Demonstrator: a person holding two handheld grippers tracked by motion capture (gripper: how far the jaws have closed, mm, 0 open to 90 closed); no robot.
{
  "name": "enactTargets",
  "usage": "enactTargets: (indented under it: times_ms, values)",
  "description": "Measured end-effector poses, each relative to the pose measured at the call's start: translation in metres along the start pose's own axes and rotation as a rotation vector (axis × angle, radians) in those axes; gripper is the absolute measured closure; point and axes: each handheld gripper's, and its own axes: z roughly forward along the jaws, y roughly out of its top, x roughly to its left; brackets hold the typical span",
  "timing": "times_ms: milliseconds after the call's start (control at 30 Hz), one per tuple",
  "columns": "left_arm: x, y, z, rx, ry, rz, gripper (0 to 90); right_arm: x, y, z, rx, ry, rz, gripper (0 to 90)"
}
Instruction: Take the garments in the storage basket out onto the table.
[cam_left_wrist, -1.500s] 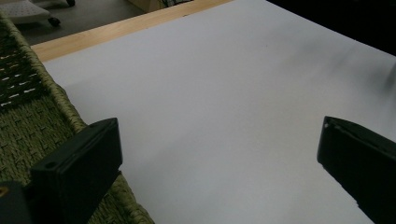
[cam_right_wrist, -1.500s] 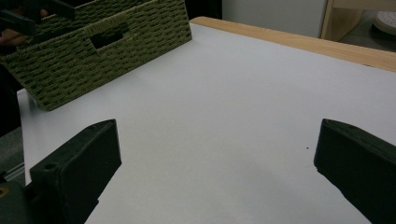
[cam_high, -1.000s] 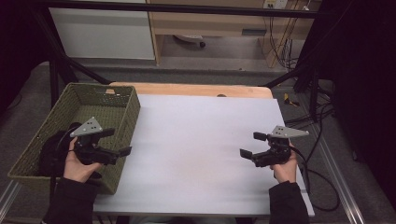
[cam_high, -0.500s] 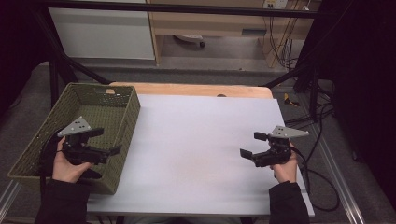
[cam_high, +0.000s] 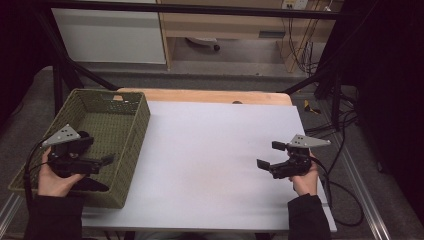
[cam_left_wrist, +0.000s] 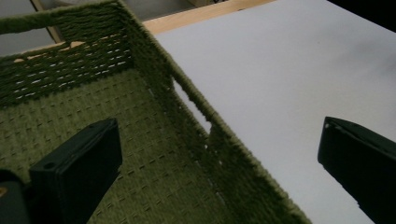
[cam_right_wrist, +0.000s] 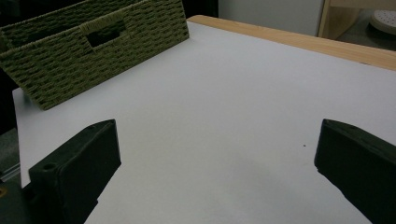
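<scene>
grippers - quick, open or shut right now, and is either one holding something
Left gripper: open, holding nothing, jaws straddling the right wall of the green woven basket.
Right gripper: open, holding nothing, above the white tabletop.

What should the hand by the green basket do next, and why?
Probably close the left gripper on the green basket's side wall. Its fingers are open and straddle that wall, one inside the basket and one over the white table. Nothing is held yet, so gripping the wall looks like the next move.
</scene>
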Motion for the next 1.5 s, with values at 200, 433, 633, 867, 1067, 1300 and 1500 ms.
enactTargets:
  times_ms: [200, 433, 633, 867, 1067, 1300, 1500]
  values:
    - [0.012, -0.007, -0.015, -0.007, 0.034, -0.032, 0.0, 0.0, 0.0, 0.0, 0.0, -0.001, 0.003, 1.0]
    - [0.027, -0.016, -0.034, 0.012, 0.099, -0.08, 0.0, 0.0, 0.0, 0.0, 0.003, 0.0, -0.002, 1.0]
    - [0.037, -0.024, -0.043, 0.035, 0.147, -0.102, 0.0, 0.001, -0.001, 0.001, 0.006, -0.004, -0.001, 1.0]
    - [0.048, -0.034, -0.046, 0.075, 0.204, -0.13, 0.4, 0.0, -0.001, 0.0, 0.007, -0.004, -0.002, 1.0]
    - [0.057, -0.047, -0.044, 0.116, 0.237, -0.171, 0.7, -0.001, -0.001, 0.0, 0.004, -0.006, -0.001, 1.0]
    - [0.066, -0.057, -0.044, 0.168, 0.291, -0.203, 1.4, -0.001, -0.002, 0.0, 0.012, -0.014, 0.0, 1.0]
    - [0.073, -0.063, -0.043, 0.2, 0.312, -0.25, 4.3, -0.001, -0.002, 0.0, 0.013, -0.015, -0.002, 1.0]
